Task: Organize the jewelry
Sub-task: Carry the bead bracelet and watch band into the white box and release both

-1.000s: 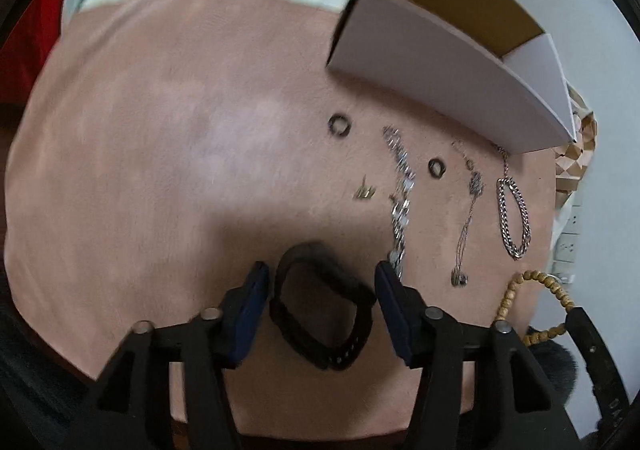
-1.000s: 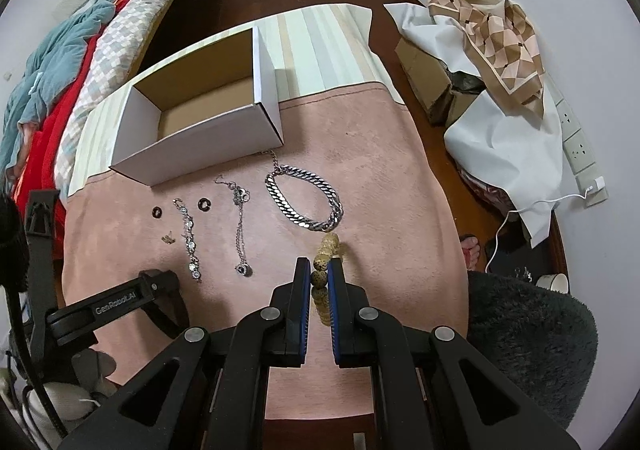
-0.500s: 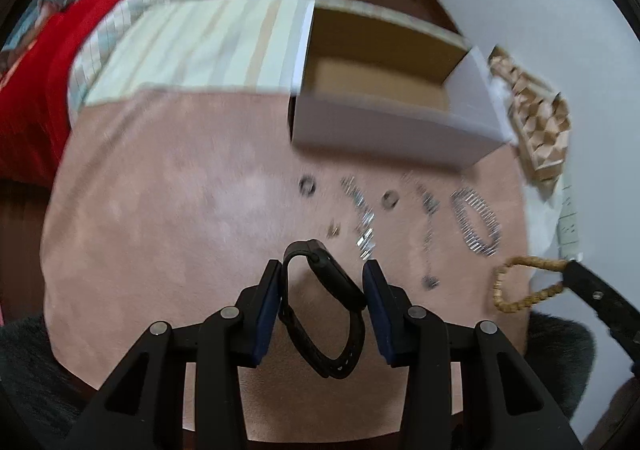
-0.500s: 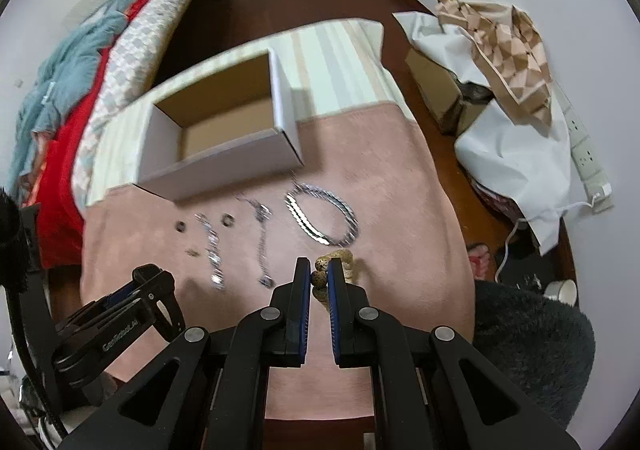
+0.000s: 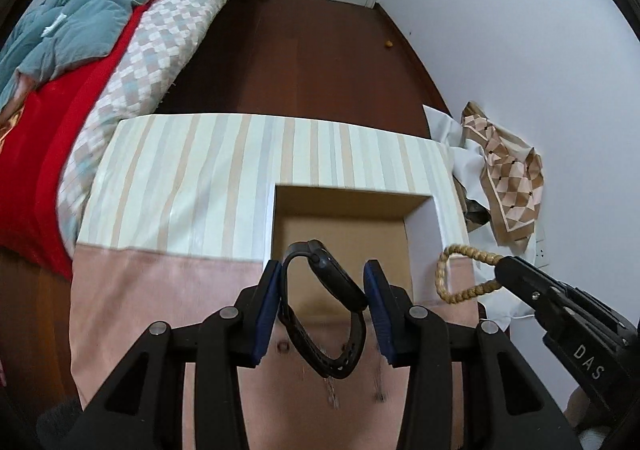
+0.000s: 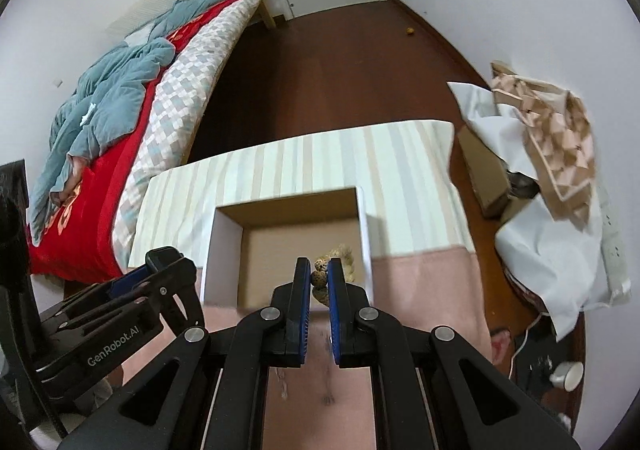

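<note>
My left gripper (image 5: pixel 323 290) is shut on a black watch band (image 5: pixel 320 306) and holds it in the air over the near edge of the open cardboard box (image 5: pixel 416 242). My right gripper (image 6: pixel 319 278) is shut on a wooden bead bracelet (image 6: pixel 344 256), which hangs over the box (image 6: pixel 224 250) interior. The bracelet (image 5: pixel 456 274) and the right gripper also show at the right of the left wrist view. Small silver pieces lie blurred on the pink cloth (image 5: pixel 160 290) below the fingers.
The box stands on a table covered by a striped cloth (image 5: pixel 200 178) and the pink cloth. A bed with red and blue covers (image 5: pixel 80 50) is on the left. A patterned cloth (image 5: pixel 508 178) and white sheets lie on the right by the wall.
Both grippers have risen from the pink cloth and moved forward to the box, carrying the watch band and the bead bracelet. The remaining jewelry now lies below, near the fingers.
</note>
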Demonstrator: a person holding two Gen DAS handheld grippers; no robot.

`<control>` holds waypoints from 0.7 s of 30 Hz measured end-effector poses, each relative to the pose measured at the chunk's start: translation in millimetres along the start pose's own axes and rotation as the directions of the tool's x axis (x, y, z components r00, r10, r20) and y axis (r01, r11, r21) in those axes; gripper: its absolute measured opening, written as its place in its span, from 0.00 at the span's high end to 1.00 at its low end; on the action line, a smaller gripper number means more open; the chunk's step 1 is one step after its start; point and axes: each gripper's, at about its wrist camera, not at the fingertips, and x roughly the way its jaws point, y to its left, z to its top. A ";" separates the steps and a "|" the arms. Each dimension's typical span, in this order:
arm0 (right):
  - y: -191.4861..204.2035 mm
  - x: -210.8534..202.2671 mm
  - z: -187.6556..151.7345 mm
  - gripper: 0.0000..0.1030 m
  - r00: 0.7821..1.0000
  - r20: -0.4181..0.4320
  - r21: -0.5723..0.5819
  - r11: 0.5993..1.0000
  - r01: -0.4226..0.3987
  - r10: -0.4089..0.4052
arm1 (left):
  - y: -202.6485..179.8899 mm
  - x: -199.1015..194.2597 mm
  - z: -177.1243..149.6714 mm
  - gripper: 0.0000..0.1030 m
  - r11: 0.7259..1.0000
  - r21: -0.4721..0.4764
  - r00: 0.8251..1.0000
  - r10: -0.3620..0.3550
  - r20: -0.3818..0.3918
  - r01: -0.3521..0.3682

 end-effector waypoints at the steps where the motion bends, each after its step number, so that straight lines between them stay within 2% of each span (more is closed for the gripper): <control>1: 0.6 9.4 7.0 0.92 1.000 -0.009 -0.002 1.000 -0.006 0.006 | 0.9 4.6 5.4 0.62 1.000 0.001 1.000 -0.002 -0.008 0.002; 9: 0.2 69.4 33.8 0.91 0.990 -0.116 -0.016 0.997 -0.080 0.077 | 6.7 47.0 30.1 0.55 0.999 -0.030 0.995 -0.019 -0.103 0.016; 13: -3.8 84.9 37.0 0.90 0.980 -0.166 0.004 0.994 -0.113 0.112 | 7.3 50.6 34.4 0.54 0.999 -0.043 0.994 -0.021 -0.109 0.017; 15: -6.6 85.1 36.0 0.81 0.980 -0.171 0.007 0.994 -0.105 0.105 | 6.8 47.4 35.6 0.44 0.999 -0.037 0.995 0.006 -0.096 -0.010; 16: -9.3 84.1 35.3 0.76 0.981 -0.169 0.013 0.995 -0.096 0.097 | 7.1 45.0 36.0 0.34 0.999 -0.038 0.996 0.012 -0.088 -0.016; 18: -12.3 80.7 34.3 0.55 0.983 -0.165 0.013 0.997 -0.076 0.077 | 7.8 38.1 36.1 0.32 0.999 -0.038 0.997 0.028 -0.067 -0.030; 20: -14.4 74.4 31.1 0.51 0.988 -0.151 0.000 0.999 -0.032 0.032 | 8.8 32.4 35.9 0.32 0.998 -0.033 0.997 0.052 -0.052 -0.053; 21: -15.0 71.3 28.7 0.46 0.989 -0.146 -0.007 1.000 -0.010 0.009 | 9.2 27.3 34.3 0.32 0.997 -0.029 0.997 0.071 -0.037 -0.072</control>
